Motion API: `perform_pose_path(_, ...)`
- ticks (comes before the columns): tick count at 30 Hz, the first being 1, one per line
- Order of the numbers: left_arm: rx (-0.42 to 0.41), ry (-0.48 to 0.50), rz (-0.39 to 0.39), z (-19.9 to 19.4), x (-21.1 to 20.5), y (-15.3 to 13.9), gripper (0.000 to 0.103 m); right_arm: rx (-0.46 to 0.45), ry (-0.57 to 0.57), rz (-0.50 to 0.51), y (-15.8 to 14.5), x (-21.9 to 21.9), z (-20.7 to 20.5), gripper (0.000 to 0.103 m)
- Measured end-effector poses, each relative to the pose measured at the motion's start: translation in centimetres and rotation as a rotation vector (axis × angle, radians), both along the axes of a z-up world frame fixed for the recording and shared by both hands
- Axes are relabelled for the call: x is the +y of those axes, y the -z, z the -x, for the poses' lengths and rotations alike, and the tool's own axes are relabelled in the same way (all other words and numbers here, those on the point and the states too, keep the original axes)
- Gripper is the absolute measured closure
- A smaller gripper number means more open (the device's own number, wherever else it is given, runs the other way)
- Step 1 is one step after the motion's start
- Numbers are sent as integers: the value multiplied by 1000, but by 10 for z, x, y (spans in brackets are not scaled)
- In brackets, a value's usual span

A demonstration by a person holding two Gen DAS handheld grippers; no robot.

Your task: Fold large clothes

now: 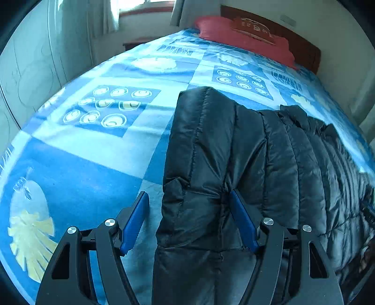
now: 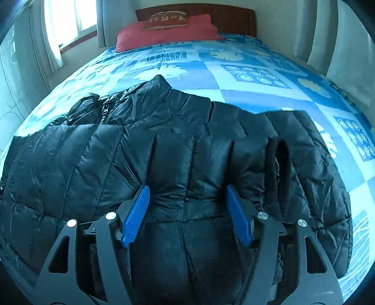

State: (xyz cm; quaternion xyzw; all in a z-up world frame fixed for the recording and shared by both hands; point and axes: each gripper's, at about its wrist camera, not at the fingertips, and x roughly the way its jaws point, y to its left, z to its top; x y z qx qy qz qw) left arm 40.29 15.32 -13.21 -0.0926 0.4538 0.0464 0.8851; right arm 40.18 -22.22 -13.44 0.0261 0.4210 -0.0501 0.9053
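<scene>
Jacket [image 2: 178, 150], black and quilted, lies across the bed [image 1: 98, 152] near its foot edge. Left gripper [image 1: 188, 199] and right gripper [image 2: 187, 194] both stand wide open over it, gripping nothing.

left tongs [image 1: 189, 196], right tongs [image 2: 187, 190], black angular frames, ribbed blue pads, silver screws

your jacket [image 2: 178, 145] lay across the bed [image 2: 257, 93], nearer its foot; the pillow [image 2: 168, 32] sat behind it, against the headboard [image 2: 234, 18].
</scene>
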Motion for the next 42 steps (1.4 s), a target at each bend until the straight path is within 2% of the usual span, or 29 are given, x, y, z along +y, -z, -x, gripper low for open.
perform_pose_path(2,-29,-2,-36,2,-1,-16,34,-43,-6,-6,-13,4,2,37)
perform_pose_path(3,-82,4,-45,4,-3,-29,34,-72,-22,-16,-21,10,2,37)
perform_pose_path(6,-175,10,-48,-4,-9,-50,34,-116,-71,-60,-33,32,-10,37)
perform_pose_path(7,-184,12,-48,-9,-11,-51,34,-117,-91,-67,-32,42,-17,37)
perform_pose_path(9,-165,15,-57,-25,-13,-46,34,-100,-124,-61,-25,60,-30,37)
perform_pose_path(11,-97,0,-76,-43,-11,-28,34,-55,-125,-5,-8,75,-41,37)
perform_pose_path(13,-24,-7,-95,-51,-9,-8,32,-55,-121,33,2,81,-45,36)
perform_pose_path(15,-7,-6,-48,-54,-2,4,30,-57,-114,25,4,81,-46,34)
perform_pose_path(18,-17,-26,-10,-47,4,0,30,-70,-113,2,-5,74,-36,35)
perform_pose_path(21,-25,-37,33,-27,13,-10,30,-89,-121,0,-22,62,-7,34)
perform_pose_path(24,-59,-44,70,18,29,-23,30,-82,-108,-12,-35,35,37,32)
perform_pose_path(29,-34,-1,132,95,44,-24,30,-33,-32,-17,-40,-15,120,28)
perform_pose_path(36,21,58,199,212,40,-8,30,59,114,-30,-11,-71,252,28)
perform_pose_path(39,58,66,248,242,37,3,30,103,150,-65,7,-81,292,28)
perform_pose_path(42,52,79,243,271,29,5,30,121,150,-99,18,-82,323,28)
